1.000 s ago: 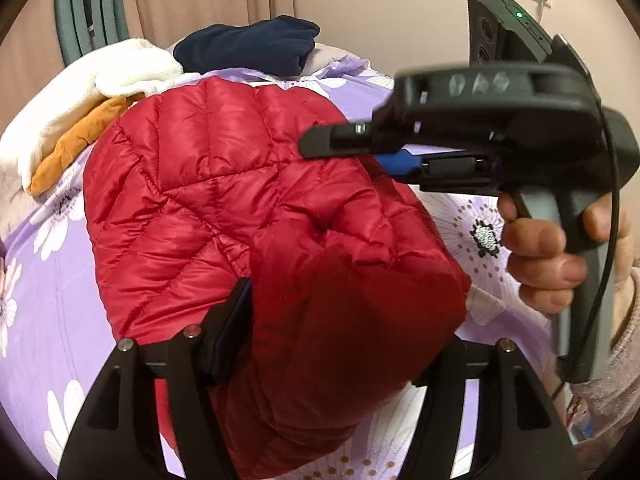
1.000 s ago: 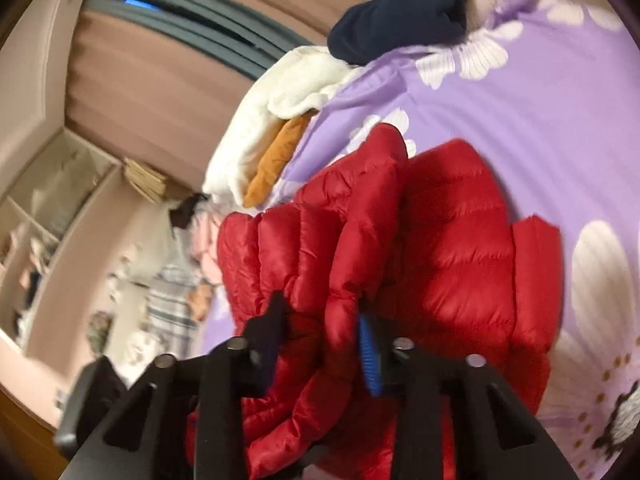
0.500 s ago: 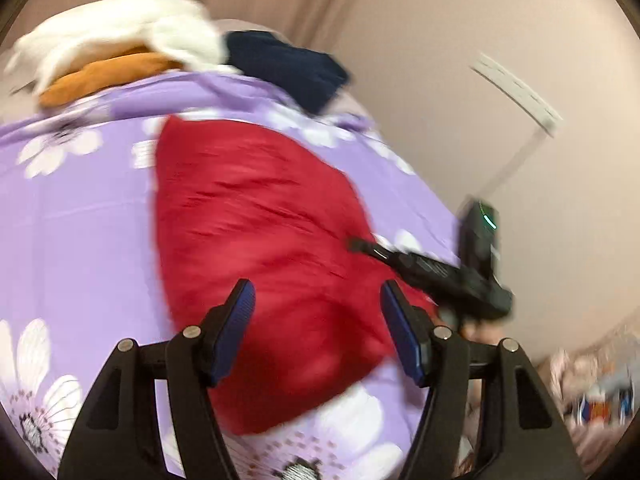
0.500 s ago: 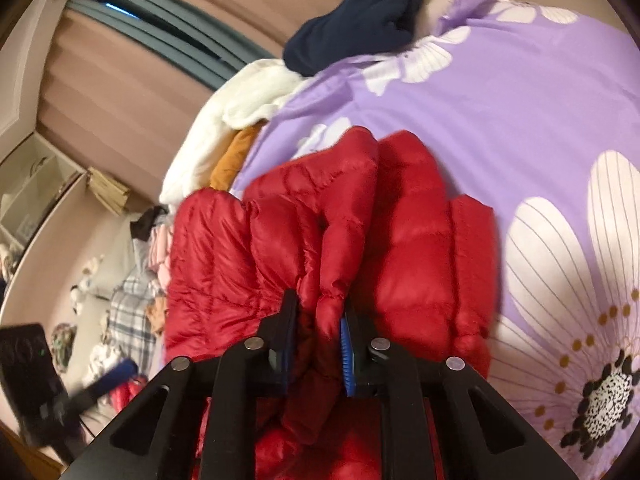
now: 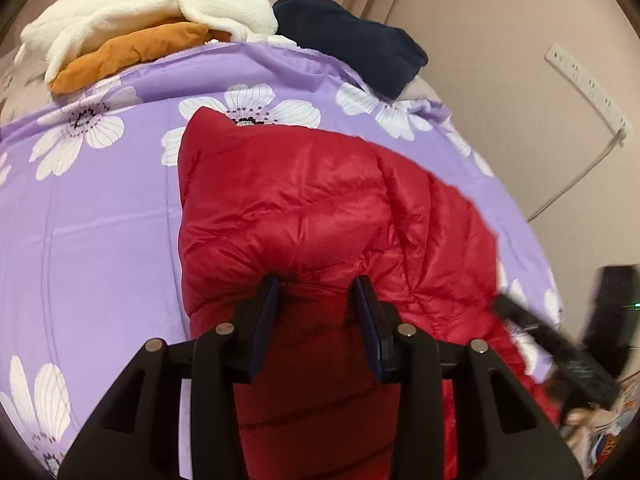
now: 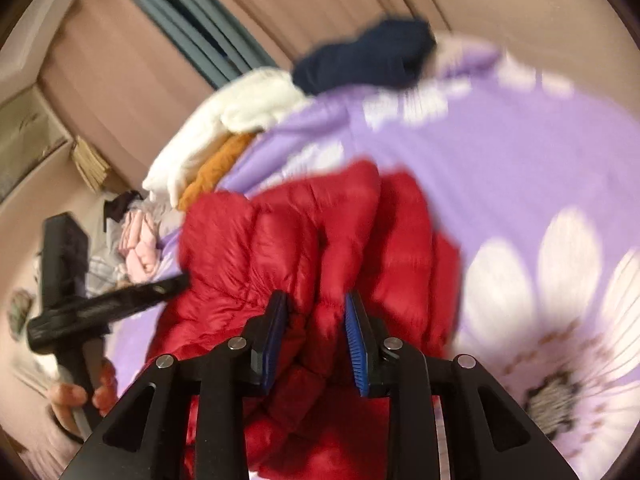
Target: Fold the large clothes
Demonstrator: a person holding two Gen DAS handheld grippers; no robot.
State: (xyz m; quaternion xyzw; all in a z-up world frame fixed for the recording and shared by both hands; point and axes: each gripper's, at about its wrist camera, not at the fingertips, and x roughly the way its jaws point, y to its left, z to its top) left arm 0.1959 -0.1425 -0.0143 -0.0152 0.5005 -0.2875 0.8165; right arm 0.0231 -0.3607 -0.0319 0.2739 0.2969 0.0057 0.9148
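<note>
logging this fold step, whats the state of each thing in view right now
red quilted puffer jacket: folded over, lying on the purple floral bedsheet
left gripper: jaws closing, jacket fabric between them
right gripper: jaws opening, a jacket fold between them
white fleece garment: piled on the orange garment
navy garment: bunched at the bed's far edge

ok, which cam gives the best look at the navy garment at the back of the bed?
Left wrist view: the navy garment is sharp and shown whole beside the white fleece. The right wrist view shows it smaller and motion-blurred.
</note>
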